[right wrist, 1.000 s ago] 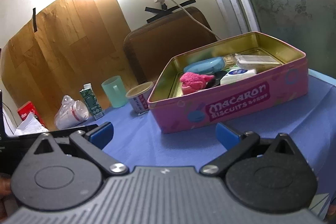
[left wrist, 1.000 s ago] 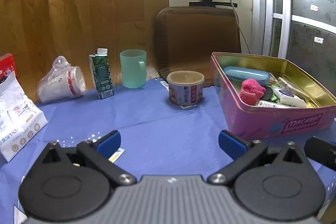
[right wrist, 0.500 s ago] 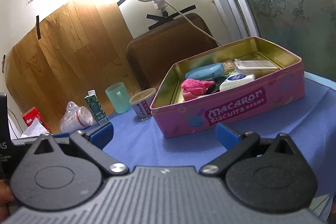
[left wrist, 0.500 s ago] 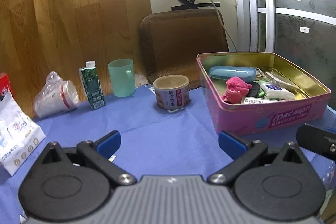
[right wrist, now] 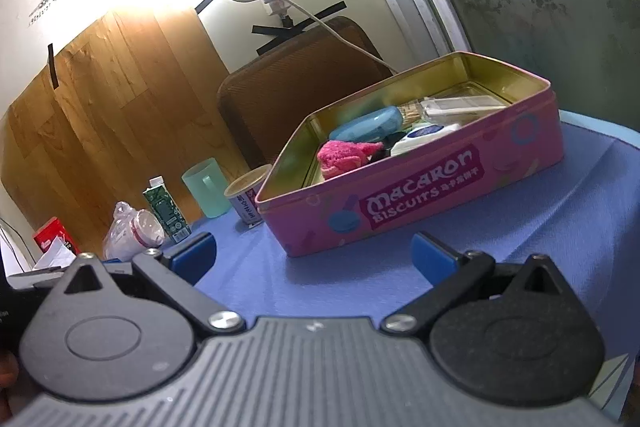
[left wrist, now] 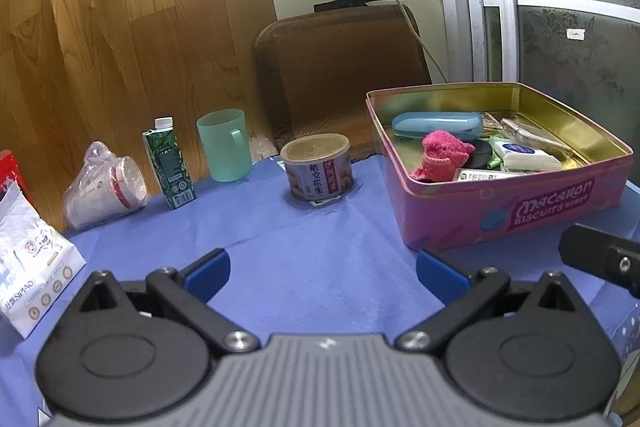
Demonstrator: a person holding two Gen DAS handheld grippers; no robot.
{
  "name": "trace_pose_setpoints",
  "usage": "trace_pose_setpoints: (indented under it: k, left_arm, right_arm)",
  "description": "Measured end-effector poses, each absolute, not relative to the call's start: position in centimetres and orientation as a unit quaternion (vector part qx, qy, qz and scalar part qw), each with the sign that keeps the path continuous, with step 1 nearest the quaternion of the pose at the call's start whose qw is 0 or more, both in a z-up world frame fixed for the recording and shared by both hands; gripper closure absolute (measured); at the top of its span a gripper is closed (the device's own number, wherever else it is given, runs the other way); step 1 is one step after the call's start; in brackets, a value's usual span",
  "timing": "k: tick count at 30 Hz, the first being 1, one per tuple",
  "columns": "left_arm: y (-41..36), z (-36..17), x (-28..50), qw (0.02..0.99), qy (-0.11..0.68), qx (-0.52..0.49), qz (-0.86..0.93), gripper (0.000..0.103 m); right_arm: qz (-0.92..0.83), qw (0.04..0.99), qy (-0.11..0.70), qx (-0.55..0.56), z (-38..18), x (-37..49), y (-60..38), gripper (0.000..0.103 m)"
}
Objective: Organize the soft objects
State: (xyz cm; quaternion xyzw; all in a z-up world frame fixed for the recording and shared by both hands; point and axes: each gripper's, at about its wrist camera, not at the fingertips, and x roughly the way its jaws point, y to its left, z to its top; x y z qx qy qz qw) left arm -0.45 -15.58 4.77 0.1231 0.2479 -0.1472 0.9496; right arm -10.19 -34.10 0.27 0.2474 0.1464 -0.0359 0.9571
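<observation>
Blue cloth [left wrist: 304, 251] covers the bench across the lower half of both views.

Left wrist view, left to right:
- White tissue pack [left wrist: 28, 267] at the far left edge, with a red box [left wrist: 12, 171] behind it.
- Bagged stack of paper cups [left wrist: 104, 187] lying on its side, left of centre.
- Green drink carton [left wrist: 169, 163] standing upright just beside the cups.
- Mint-green mug [left wrist: 225, 145] upright, right of the carton.
- Round can [left wrist: 316, 167] with a tan lid at frame centre, standing apart from the mug and near the tin's left corner.
- Pink biscuit tin [left wrist: 500, 203] at right, lid off. Inside, near its left wall, sits the pink soft cloth [left wrist: 442, 155], bunched up; behind it a blue case [left wrist: 436, 123], to its right a white tube [left wrist: 528, 157] and other small items too cluttered to name.
- Left gripper [left wrist: 322, 269] at bottom centre, blue pads spread wide apart, holding nothing, above bare cloth.
- Black part of the other tool at the right edge.

Right wrist view, left to right:
- Same row of things small at lower left.
- Tin fills centre right; pink soft cloth [right wrist: 346, 155] at its left end.
- Right gripper [right wrist: 314, 255] at bottom, pads wide apart, empty, just short of the tin's front wall.
</observation>
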Motion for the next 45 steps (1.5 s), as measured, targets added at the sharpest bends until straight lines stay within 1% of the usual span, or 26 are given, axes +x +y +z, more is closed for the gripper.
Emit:
trace_pose_setpoints:
  k: [11, 27, 45]
  left_arm:
    - [-16.9, 3.8, -0.3, 0.947, 0.252, 0.14, -0.14, 0.0]
    - [-16.8, 2.7, 0.5, 0.938, 0.282, 0.137, -0.144, 0.0]
    - [-16.7, 2.6, 0.3, 0.939, 0.274, 0.151, -0.145, 0.0]
  right_arm:
    - [-0.043, 0.953, 0.143, 0.265, -0.5, -10.1, -35.1, 0.0]
    - [-0.046, 0.951, 0.151, 0.267, -0.8, -9.6, -34.8, 0.0]
    - [-0.046, 0.951, 0.155, 0.264, -0.8, -9.4, -34.5, 0.0]
